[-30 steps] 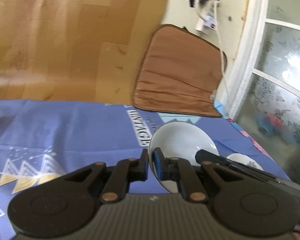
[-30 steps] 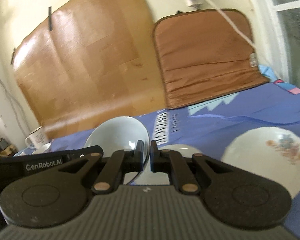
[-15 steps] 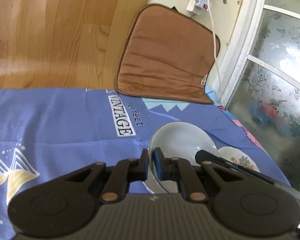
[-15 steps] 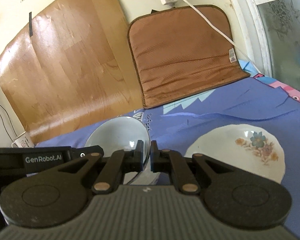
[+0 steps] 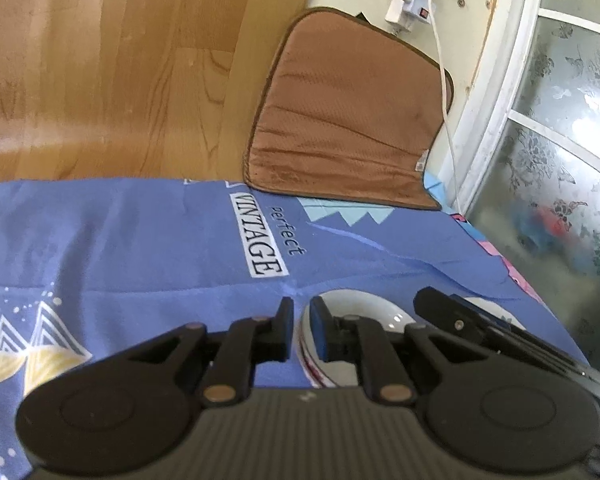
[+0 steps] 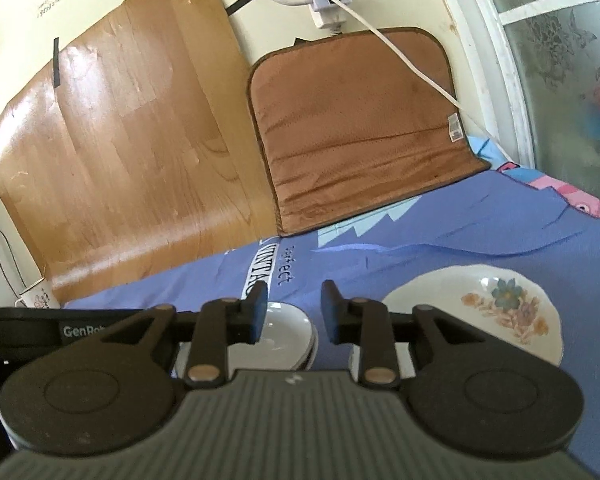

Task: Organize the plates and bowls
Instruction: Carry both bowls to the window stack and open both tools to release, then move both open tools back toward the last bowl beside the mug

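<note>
From the left wrist view, the left gripper (image 5: 301, 328) pinches the near rim of a white bowl (image 5: 350, 340) whose outside shows dark red stripes; the bowl sits low on the blue printed cloth (image 5: 140, 248), just behind the fingers. The right gripper's black body (image 5: 480, 328) lies close on its right. A brown cushion (image 5: 348, 120) leans on the wall behind. From the right wrist view, the right gripper (image 6: 293, 310) has just been opening, its jaws now moderately apart around nothing, the bowl (image 6: 284, 332) just below its left finger. A floral plate (image 6: 488, 308) lies to the right, a mug (image 6: 38, 300) far left.
</note>
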The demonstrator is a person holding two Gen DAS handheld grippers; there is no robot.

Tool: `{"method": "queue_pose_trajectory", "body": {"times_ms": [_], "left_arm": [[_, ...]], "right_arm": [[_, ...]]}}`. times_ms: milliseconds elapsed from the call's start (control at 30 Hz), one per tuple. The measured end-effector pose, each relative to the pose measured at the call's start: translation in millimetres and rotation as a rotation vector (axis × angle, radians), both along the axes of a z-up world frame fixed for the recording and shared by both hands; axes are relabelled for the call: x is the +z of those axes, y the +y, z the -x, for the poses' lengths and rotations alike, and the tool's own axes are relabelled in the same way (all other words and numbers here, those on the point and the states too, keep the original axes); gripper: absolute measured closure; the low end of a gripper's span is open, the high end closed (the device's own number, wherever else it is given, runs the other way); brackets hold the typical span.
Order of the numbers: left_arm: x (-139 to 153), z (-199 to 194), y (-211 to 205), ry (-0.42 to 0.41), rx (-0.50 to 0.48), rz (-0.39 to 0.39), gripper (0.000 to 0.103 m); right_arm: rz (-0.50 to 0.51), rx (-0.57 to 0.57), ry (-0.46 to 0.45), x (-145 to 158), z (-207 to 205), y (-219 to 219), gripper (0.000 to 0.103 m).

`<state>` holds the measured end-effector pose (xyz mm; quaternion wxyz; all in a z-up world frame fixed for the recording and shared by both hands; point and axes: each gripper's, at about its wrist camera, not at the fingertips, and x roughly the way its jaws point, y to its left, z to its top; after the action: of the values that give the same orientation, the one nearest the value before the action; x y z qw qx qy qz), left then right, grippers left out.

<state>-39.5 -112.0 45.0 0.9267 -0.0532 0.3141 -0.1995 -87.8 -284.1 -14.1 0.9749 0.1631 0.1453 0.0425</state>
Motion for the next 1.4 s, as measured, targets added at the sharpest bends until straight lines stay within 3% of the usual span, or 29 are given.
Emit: {"method": "queue_pose_trajectory", "body": {"times_ms": [967, 1133, 1400], "left_arm": [[-8, 7, 47, -0.020, 0.083, -0.031, 0.091], [-14, 5, 71, -0.031, 0.140, -0.055, 0.087], [-28, -1, 130, -0.107, 0.315, -0.158, 0.080]], "right_arm": [[0.066, 0.079, -0.016, 6, 4, 43, 0.070], [0.073, 0.102, -0.037, 5, 3, 60, 0.070], [0.142, 0.123, -0.067, 0, -5, 88, 0.070]]}}
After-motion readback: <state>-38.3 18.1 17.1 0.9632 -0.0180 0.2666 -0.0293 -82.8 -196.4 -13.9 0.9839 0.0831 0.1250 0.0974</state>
